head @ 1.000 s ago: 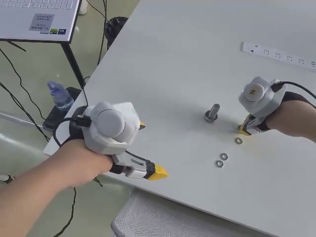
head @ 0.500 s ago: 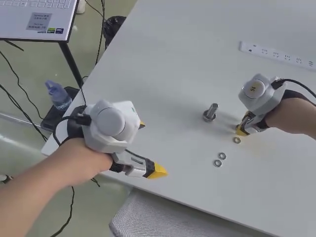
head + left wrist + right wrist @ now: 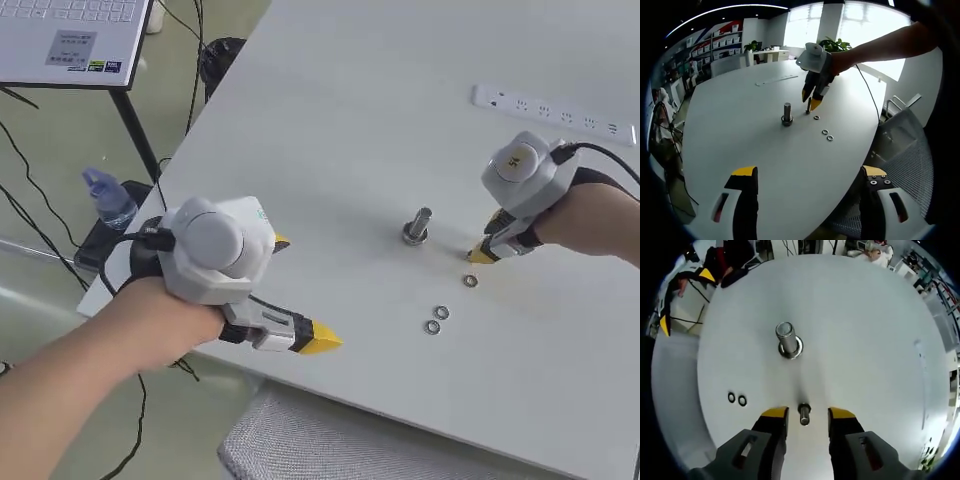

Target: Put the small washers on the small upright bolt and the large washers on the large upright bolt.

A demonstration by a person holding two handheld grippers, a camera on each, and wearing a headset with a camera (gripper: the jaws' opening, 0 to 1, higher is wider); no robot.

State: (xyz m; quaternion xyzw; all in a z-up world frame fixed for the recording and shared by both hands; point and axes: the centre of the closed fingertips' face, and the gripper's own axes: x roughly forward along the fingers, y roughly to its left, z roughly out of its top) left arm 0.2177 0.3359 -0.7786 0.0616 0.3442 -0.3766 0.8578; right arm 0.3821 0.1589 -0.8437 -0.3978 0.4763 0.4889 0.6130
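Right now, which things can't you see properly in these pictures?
Small bolt: in the head view the right tongs stand in front of it.
Three washers: too tiny in the head view to tell small from large.
Large bolt: right gripper view, ring at its foot could be a washer or its own head; too small.
Laptop: cut by the head view's top edge.

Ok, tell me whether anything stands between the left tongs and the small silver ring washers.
Nothing visible does. Only bare white table lies between the left tongs and the small silver ring washers; the large silver upright bolt and the right tongs stand beyond them.
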